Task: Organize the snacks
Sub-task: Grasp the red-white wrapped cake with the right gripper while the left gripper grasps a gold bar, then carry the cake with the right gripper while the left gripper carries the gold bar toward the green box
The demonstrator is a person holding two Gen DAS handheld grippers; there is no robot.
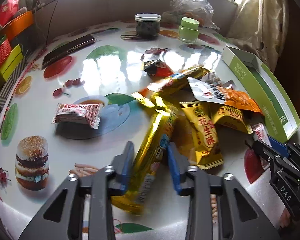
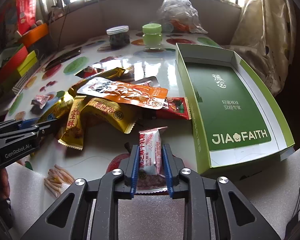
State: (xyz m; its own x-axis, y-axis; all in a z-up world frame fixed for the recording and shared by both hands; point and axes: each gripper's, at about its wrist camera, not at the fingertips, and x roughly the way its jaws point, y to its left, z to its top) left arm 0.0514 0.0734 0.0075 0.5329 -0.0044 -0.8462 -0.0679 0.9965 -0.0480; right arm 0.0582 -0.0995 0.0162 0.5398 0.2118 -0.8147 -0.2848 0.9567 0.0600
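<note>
In the left wrist view, the left gripper (image 1: 150, 160) has its jaws closed on a long gold foil packet (image 1: 150, 160), taken near its lower half so that the free end slants up toward the snack pile (image 1: 206, 104); the packet is slightly blurred, so it seems to be lifted clear of the tabletop (image 1: 102, 74) rather than lying on it, though I cannot tell whether its far end touches the pile; a red-and-white wrapped biscuit (image 1: 78, 114) lies alone to the left, well apart from the heap; the green box (image 1: 258, 80) sits at the right edge, open side up, presumably the place meant for the snacks; the right gripper (image 1: 270, 144) shows at the far right with a small pink-white wrapper at its tip.

In the right wrist view, the right gripper (image 2: 150, 160) has its jaws clamped on a small red-and-white sachet (image 2: 150, 150), held lengthwise between the blue pads (image 2: 135, 164), upright and free of the pile; the green box (image 2: 230, 110) is just beside it on the right and looks empty inside, so a short move rightward would probably drop the sachet in; the snack pile (image 2: 114, 100) stays heaped at the left, with the left gripper (image 2: 42, 126) reaching into its edge.
</note>
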